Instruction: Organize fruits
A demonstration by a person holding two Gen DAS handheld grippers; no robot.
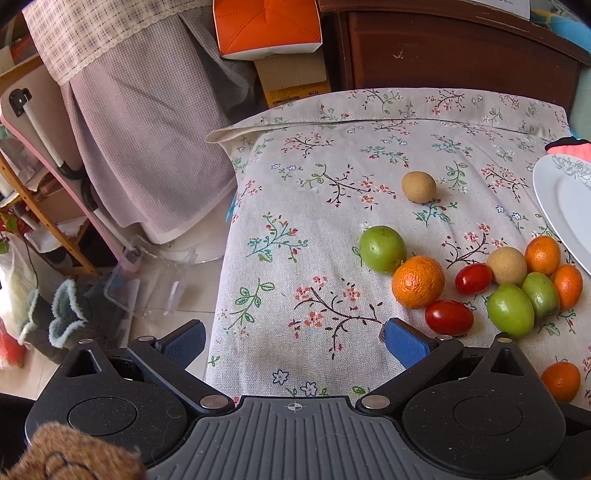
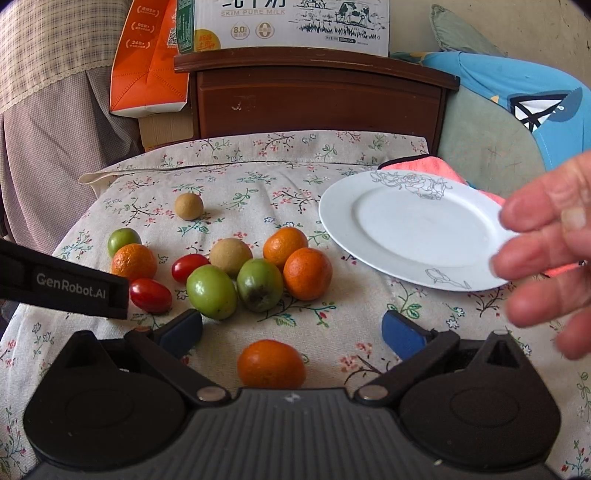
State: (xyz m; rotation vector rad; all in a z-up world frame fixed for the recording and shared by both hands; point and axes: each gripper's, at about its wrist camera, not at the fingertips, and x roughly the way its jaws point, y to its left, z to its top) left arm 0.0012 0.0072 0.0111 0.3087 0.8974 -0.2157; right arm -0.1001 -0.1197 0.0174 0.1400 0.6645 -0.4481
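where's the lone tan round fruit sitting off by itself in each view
Left wrist view: the lone tan fruit lies right of centre in the upper half, on the floral cloth beyond the green fruit.
Right wrist view: the same fruit lies left of centre, upper middle, left of the white plate.
Shared landmark: the green fruit touching an orange one, nearer the camera than the tan fruit.

Table covering: a floral cloth (image 2: 258, 177) is lying over the surface, its far edge folded back.
Rear furniture: a dark wooden cabinet (image 2: 317, 99) is standing behind, bearing a milk carton box (image 2: 291, 22).
Left side: an orange box (image 1: 266, 26) is resting on cardboard; checked fabric (image 1: 147, 122) is draping downward.
Floor: pale tiles (image 1: 177, 288) are showing, clutter lying about.
Light: daylight is falling evenly.
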